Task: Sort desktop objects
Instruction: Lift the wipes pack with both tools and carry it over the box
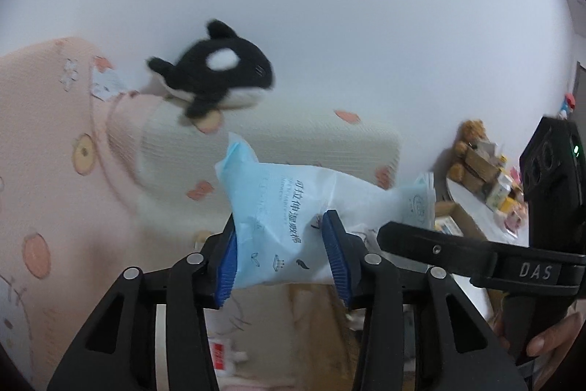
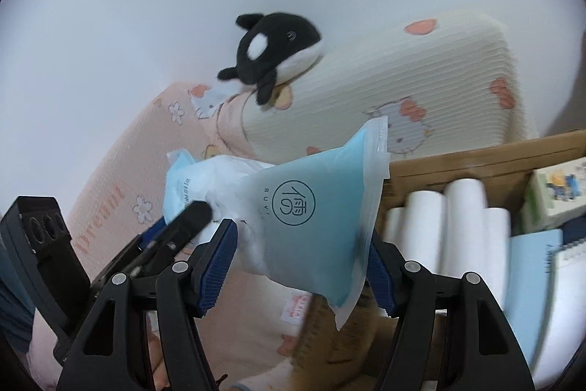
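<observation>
Item: soft plastic pack [image 1: 278, 207] of pale blue and white wipes or cotton, printed, held aloft between two grippers. Left wrist view: left gripper [image 1: 280, 257] has its blue pads [image 1: 226, 268] pressed on the pack's lower end, the film puckered between them; the right gripper [image 1: 432, 244] reaches in from the right at the pack's far end. An orca plush [image 1: 216, 76] sits on a pillow [image 1: 274, 141] behind. Right wrist view: right gripper [image 2: 302, 266] clamps the pack's [image 2: 315, 218] blue sealed end, a loose corner hanging below; a cardboard box [image 2: 457, 167] with white rolls [image 2: 461, 218] lies right. Handling, judged: light, limp, slick film, contents compressible; it sags and may slip. Best taken across the filled body, not the thin seal.
</observation>
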{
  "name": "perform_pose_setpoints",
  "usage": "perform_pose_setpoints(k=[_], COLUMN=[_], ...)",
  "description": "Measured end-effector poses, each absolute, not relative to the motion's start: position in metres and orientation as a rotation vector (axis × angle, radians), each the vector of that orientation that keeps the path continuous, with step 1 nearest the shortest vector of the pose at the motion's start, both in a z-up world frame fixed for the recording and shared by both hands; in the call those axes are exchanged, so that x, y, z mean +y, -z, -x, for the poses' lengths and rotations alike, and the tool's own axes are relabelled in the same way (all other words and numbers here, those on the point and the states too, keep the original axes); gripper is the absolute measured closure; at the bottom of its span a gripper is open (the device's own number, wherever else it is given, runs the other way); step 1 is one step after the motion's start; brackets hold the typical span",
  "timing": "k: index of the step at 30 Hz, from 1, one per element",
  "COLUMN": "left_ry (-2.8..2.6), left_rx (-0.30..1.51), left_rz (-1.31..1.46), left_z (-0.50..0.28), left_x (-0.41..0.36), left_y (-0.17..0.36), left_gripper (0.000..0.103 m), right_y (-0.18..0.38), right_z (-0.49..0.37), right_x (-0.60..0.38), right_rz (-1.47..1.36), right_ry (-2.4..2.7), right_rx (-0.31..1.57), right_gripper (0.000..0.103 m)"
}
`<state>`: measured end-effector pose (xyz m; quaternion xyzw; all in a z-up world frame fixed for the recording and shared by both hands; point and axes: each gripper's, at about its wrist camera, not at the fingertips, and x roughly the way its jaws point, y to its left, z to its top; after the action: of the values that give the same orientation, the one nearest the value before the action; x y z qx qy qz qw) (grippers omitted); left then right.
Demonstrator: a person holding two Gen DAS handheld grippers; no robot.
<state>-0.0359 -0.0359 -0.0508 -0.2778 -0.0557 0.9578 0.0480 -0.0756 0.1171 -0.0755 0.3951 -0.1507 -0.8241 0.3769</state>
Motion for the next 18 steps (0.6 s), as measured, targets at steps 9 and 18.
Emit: perform_pose_setpoints(k=[9,18], left_ry=[-2.83,-2.739], left_rx=[0.138,-0.009], left_rz=[0.824,1.001], left_z=[0.019,0.037], left_x=[0.026,0.032], left_y=[0.07,0.088], left_gripper=[0.052,0.049], right_y=[0.103,0.113], right_z=[0.067,0.061], right_x=[0.18,0.205], right_rz=[-1.098,-1.097], right_ry=[2.098,2.12], right_rx=[-0.456,-0.429], right_gripper=[0.035,0.035])
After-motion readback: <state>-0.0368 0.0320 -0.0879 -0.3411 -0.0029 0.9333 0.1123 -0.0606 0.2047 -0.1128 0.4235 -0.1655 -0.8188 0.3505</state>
